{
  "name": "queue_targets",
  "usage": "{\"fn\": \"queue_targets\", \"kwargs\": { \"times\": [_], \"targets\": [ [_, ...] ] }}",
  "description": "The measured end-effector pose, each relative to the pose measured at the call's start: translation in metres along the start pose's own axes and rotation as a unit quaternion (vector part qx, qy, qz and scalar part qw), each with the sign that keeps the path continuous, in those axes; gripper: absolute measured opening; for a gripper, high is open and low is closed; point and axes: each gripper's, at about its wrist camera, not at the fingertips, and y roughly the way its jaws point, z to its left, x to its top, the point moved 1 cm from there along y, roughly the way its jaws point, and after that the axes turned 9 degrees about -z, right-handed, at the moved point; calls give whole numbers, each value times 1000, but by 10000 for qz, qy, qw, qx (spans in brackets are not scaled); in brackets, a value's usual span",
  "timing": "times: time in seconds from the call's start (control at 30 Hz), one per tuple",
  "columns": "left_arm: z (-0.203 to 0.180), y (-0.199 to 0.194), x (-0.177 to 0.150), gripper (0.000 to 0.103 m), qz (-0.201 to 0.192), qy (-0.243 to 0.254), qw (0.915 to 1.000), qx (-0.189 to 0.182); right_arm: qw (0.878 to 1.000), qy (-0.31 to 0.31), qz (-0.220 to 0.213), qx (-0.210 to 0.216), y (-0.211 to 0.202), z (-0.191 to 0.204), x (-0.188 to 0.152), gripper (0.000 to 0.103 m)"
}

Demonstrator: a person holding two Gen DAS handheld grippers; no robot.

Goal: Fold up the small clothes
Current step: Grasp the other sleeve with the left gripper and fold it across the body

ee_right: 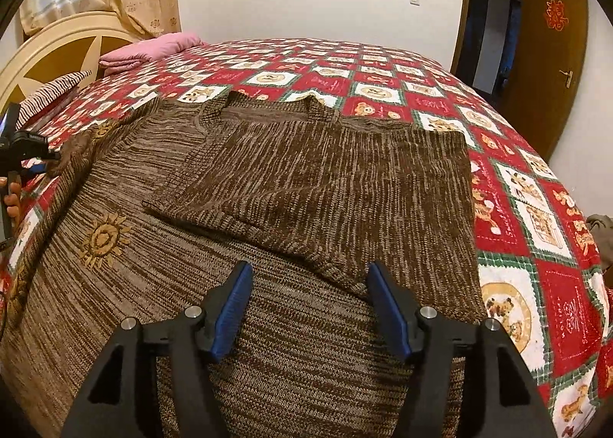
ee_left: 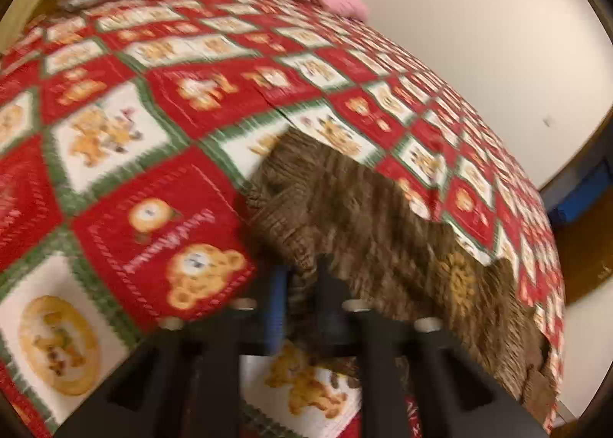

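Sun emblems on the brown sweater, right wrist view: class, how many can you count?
2. One sun emblem lies on the sweater front at lower left; another sits near its upper left. More may be hidden.

A bed [ee_right: 383, 70] covered in a red, white and green bear-print quilt carries a brown knitted sweater [ee_right: 268, 185], folded pink bedding [ee_right: 153, 49] and a striped pillow [ee_right: 53, 91] near its headboard
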Motion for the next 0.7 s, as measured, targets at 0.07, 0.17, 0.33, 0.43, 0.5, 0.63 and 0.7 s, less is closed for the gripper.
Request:
{"fn": "queue_targets", "kwargs": {
  "times": [0.07,0.17,0.33,0.43,0.5,0.63,0.7],
  "targets": [
    [-2,-1,3,9,-3,103,9999,-36,10000,33,-13,24,0,0,0,64],
    [-8,-6,17,8,-55,216,9997,-108,10000,44,-19,30,-1,0,0,64],
    [-47,-44,57,8,-705,620,9943,-500,9999,84,-34,64,-1,-1,0,64],
    [-99,-81,65,8,-1110,1177,9812,-1050,9999,110,-49,85,-1,-2,0,64],
    [-138,-106,52,8,-1263,1658,9657,-1547,9998,144,-62,110,-2,-3,0,64],
    [-218,-141,-24,8,-1128,2779,9203,-2512,9997,195,-79,150,-2,-6,-1,64],
    [-246,-144,-73,8,-864,3236,8998,-2795,9996,202,-82,156,-2,-6,0,64]
  ]
}}
